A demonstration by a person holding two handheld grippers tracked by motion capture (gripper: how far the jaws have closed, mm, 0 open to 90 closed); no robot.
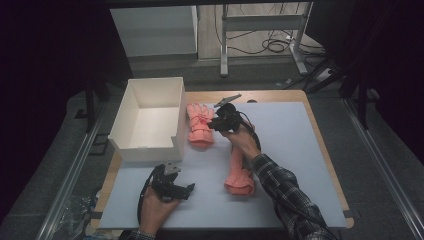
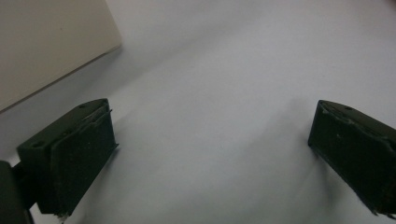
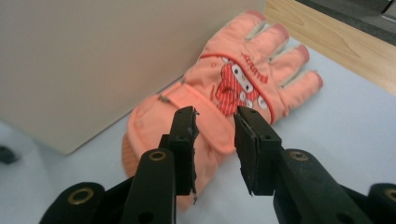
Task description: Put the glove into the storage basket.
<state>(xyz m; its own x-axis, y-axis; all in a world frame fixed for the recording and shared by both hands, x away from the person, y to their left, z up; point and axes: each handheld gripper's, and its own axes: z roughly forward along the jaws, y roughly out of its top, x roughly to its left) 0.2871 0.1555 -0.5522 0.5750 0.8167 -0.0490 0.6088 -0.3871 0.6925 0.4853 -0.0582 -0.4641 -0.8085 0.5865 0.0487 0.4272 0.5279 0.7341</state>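
Note:
Two orange-pink gloves lie on the white mat (image 1: 290, 135). One glove (image 1: 200, 125) lies flat against the right wall of the white box (image 1: 150, 117), with a cartoon patch on its back (image 3: 240, 84). My right gripper (image 1: 214, 123) hovers just above this glove's cuff; its jaws (image 3: 215, 114) stand a little apart with nothing between them. The second glove (image 1: 240, 176) lies nearer the front, partly under the right forearm. My left gripper (image 1: 188, 190) rests low near the front of the mat, jaws (image 2: 212, 109) wide open over bare mat.
The white box, open at the top, has its corner (image 2: 46, 42) close to my left gripper and its side wall (image 3: 93, 56) beside the glove. Wooden table edge (image 1: 320, 145) frames the mat. A metal frame and cables (image 1: 270, 35) stand on the floor behind.

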